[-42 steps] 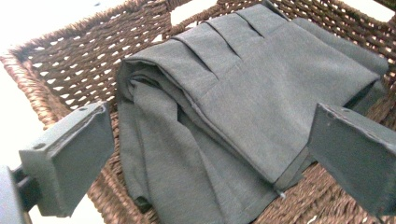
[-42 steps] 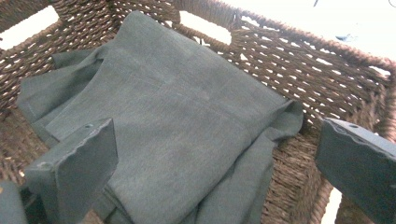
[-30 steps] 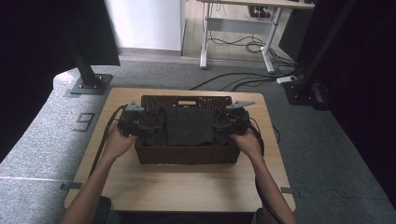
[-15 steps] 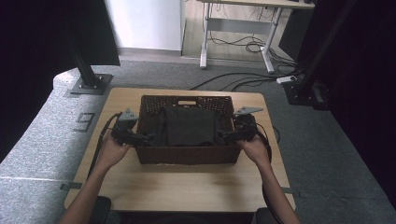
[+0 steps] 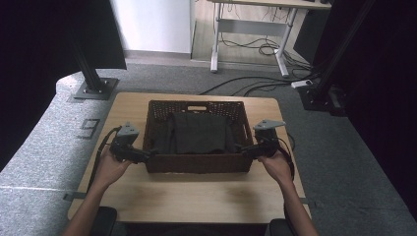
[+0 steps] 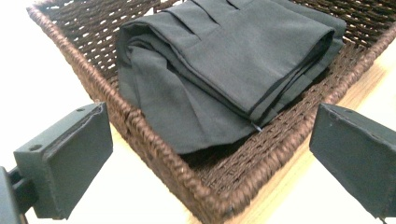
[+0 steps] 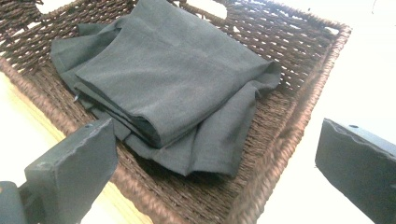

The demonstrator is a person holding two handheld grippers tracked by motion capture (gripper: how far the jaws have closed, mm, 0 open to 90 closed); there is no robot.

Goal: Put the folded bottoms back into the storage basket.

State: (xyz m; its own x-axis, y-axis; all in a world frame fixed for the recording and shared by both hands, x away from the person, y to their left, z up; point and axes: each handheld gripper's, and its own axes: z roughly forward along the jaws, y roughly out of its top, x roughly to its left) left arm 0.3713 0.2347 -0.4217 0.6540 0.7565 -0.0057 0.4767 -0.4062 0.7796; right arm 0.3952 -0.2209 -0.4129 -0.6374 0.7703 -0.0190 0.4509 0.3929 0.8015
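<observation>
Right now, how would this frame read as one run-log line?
left gripper: open, at near-left corner | right gripper: open, at near-right corner | brown woven wicker basket: on table | folded dark grey cloth: inside basket

The high view looked forward and down from above the person's side, taking in the whole wooden table at mid-frame and grey floor beyond. The left gripper view sat low and close at the wicker basket, facing across its near corner at lower centre. The right gripper view sat equally close at the opposite corner, aimed inward. All three views shared the basket and the folded dark cloth inside it.
</observation>
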